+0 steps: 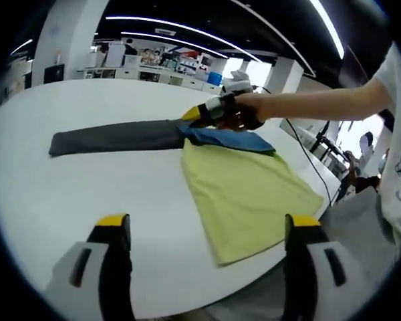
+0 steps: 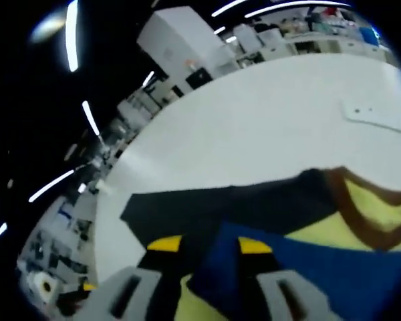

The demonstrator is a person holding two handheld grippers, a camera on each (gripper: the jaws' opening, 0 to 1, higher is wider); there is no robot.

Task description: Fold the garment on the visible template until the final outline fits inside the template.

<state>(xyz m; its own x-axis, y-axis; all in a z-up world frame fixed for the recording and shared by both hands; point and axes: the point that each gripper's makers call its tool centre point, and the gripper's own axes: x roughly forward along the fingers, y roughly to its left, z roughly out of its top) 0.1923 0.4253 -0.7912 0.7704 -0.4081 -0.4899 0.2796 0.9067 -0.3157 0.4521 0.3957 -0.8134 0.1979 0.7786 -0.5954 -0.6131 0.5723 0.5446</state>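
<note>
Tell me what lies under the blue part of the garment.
Under the blue part lies the yellow body of the garment, on the white table. A dark grey sleeve runs out beside it. No template can be seen.

— Where are you working here?

— You're in a large open lab or workshop hall. Long white strip lights (image 1: 187, 31) run across a dark ceiling, and broad white square pillars (image 1: 70, 37) hold it up.

— What else tells you that?

— Cluttered white benches and shelves (image 1: 154, 67) line the far wall, beyond the wide white round-edged worktable (image 1: 87, 194) before you.
</note>
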